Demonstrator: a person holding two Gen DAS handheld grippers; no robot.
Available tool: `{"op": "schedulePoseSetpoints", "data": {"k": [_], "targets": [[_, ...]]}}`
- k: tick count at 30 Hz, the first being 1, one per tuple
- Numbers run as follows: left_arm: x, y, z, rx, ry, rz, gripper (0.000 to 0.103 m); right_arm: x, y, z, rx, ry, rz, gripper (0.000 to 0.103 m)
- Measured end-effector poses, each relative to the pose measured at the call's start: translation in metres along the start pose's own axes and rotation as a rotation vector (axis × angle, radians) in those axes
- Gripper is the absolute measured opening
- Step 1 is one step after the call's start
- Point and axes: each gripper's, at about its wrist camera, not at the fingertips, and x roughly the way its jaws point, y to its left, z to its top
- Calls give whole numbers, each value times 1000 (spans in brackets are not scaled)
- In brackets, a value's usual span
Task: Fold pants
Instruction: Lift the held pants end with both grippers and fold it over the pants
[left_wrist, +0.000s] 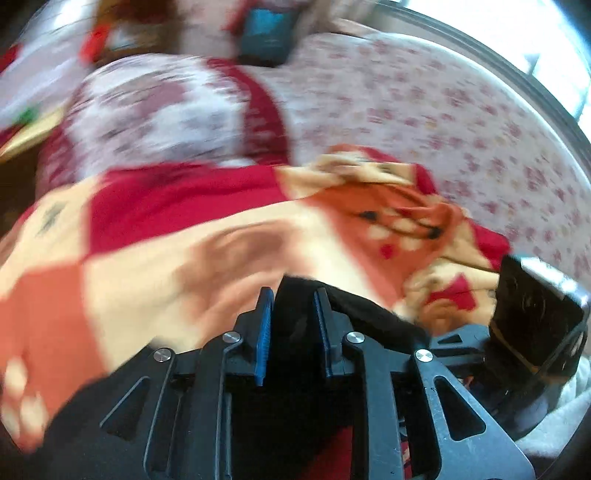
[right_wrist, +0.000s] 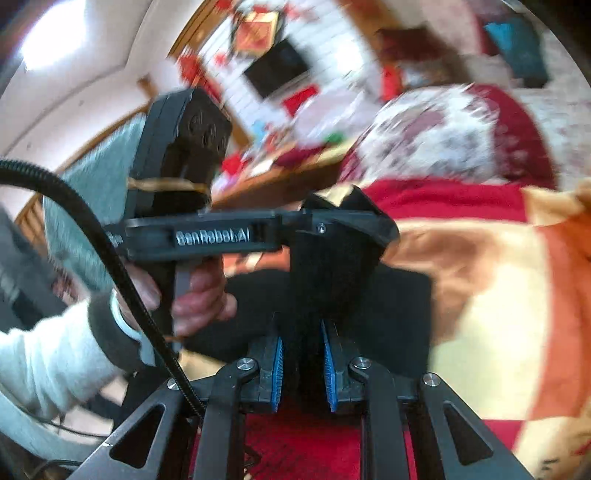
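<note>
Black pants (left_wrist: 314, 306) bunch between the blue pads of my left gripper (left_wrist: 293, 293), which is shut on the cloth. In the right wrist view the same black pants (right_wrist: 332, 266) rise from between the pads of my right gripper (right_wrist: 301, 328), also shut on them. The left gripper (right_wrist: 369, 221) shows there too, side-on, with the pants hanging from its tip and a hand (right_wrist: 199, 291) on its handle. Both grippers hold the pants up above a patchwork blanket (left_wrist: 184, 258). Both views are blurred.
The red, orange and cream blanket (right_wrist: 498, 277) covers a bed with a floral sheet (left_wrist: 443, 110). A white and red pillow (left_wrist: 155, 110) lies beyond, with a blue box (left_wrist: 266, 33) behind it. A black cable (right_wrist: 92, 221) arcs at the left. A cluttered shelf (right_wrist: 280, 155) stands farther off.
</note>
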Motion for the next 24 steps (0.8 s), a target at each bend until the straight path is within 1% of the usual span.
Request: {"op": "schedulePoseSetpoints", "data": {"k": [1, 2, 3, 4, 5, 6, 7, 9, 10, 11, 13, 14, 16, 17, 18, 20, 22, 24], "targets": [[-10, 11, -7, -34, -8, 31, 20, 16, 5, -6, -15, 37, -1, 18], [-17, 21, -13, -64, -16, 54, 24, 23, 9, -17, -15, 69, 13, 20], [-26, 30, -19, -103, -25, 69, 40, 36, 10, -23, -5, 112, 25, 22], [-36, 41, -25, -150, -39, 83, 52, 49, 10, -26, 12, 162, 33, 28], [-46, 48, -30, -190, -57, 90, 54, 56, 11, -28, 21, 189, 45, 35], [-54, 51, -33, -215, -73, 91, 54, 58, 13, -28, 25, 196, 60, 38], [-61, 54, -36, -235, -87, 93, 54, 58, 11, -25, 29, 196, 77, 46], [-74, 52, -44, -261, -109, 124, 55, 49, 10, -18, 35, 174, 141, 47], [-78, 47, -49, -261, -115, 140, 55, 36, 10, -15, 27, 143, 141, 47], [-79, 43, -52, -257, -115, 152, 55, 25, 9, -12, 27, 119, 123, 48], [-77, 29, -61, -241, -95, 194, 55, 10, -5, -5, 52, 78, 98, 49], [-74, 25, -63, -237, -87, 204, 55, -2, -14, -4, 77, 50, 77, 51], [-65, 15, -74, -247, -56, 249, 55, -14, -28, -2, 123, 27, -3, 53], [-61, 14, -77, -251, -45, 268, 55, -17, -42, -2, 159, 31, -49, 53], [-53, 10, -81, -251, -21, 313, 55, -10, -54, 4, 182, 39, -64, 53], [-42, 6, -84, -244, 7, 354, 55, -3, -72, 1, 238, 74, -97, 53], [-31, 6, -87, -261, 34, 347, 55, 15, -90, 7, 260, 114, -107, 53], [-22, 5, -89, -269, 44, 352, 55, 24, -96, 4, 275, 144, -109, 53]]}}
